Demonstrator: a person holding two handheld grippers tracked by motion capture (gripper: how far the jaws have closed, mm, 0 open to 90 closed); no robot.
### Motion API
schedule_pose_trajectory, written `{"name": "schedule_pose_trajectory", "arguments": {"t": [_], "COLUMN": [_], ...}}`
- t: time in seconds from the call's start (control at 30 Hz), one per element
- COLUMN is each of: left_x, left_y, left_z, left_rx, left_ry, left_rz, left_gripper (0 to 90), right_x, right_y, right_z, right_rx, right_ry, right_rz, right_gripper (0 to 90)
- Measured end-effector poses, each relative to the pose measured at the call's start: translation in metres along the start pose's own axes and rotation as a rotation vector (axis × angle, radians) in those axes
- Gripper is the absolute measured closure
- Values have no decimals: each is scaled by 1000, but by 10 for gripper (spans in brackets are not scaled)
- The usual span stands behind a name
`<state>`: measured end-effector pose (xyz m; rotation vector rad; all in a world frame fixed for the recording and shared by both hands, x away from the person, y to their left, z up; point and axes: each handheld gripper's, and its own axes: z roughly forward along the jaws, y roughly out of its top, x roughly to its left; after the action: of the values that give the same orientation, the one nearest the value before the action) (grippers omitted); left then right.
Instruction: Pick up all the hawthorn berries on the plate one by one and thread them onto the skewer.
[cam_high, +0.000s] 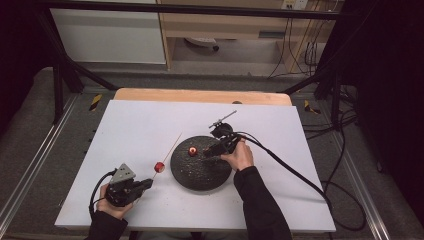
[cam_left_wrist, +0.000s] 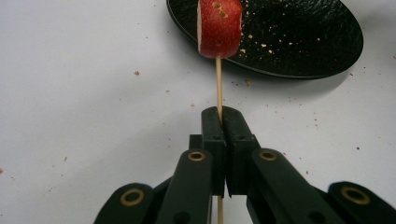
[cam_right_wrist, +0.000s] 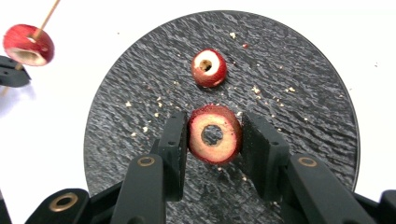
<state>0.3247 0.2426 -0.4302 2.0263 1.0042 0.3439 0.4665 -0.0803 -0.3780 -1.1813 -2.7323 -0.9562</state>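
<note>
1. The left tool (cam_left_wrist: 219, 122) has its jaws pressed together on a thin wooden skewer (cam_left_wrist: 218, 81). It pinches the stick near the low end, which leaves the far length free to take more fruit.

2. One red fruit ring (cam_left_wrist: 219, 28) already sits threaded on that skewer, just off the near-left rim of the black plate (cam_high: 200, 175). In the high view the ring (cam_high: 159, 166) hangs above the white bench (cam_high: 135, 130), left of the plate.

3. The skewer's long axis runs from the left tool up and away along the plate's left side, its free tip (cam_high: 179, 135) pointing to the far end of the bench. Held out like this, the tip is open to the right hand's side.

4. The right tool (cam_right_wrist: 215, 140) pinches a second cored ring (cam_right_wrist: 215, 135) by its red skin, one pad on each side. That grip keeps the middle hole clear and facing the camera, which I judge is meant for sliding it over the skewer tip.

5. This ring is held over the plate's middle, probably lifted just clear of the surface, though the view along the jaws makes the gap hard to judge.

6. A third, smaller cored piece (cam_right_wrist: 208, 68) lies on the plate beyond the held ring, hole upward, with crumbs scattered around it.

7. The next move calls for lining the ring's hole up with the skewer's axis.
</note>
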Motion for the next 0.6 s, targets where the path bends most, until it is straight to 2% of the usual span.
{"name": "schedule_pose_trajectory", "arguments": {"t": [0.23, 0.53, 0.6], "left_x": [-2, -6, -7], "left_y": [1, 1, 1], "left_z": [2, 3, 3], "left_rx": [1, 1, 1], "left_ry": [-5, -9, -9], "left_rz": [4, 6, 9], "left_gripper": [880, 881, 881], "right_x": [3, 5, 5], "right_y": [-15, -31, -36], "right_z": [-8, -15, -17], "right_rx": [-99, -236, -280], "right_ry": [49, 88, 103], "right_rz": [33, 74, 91], "right_gripper": [631, 631, 631]}}
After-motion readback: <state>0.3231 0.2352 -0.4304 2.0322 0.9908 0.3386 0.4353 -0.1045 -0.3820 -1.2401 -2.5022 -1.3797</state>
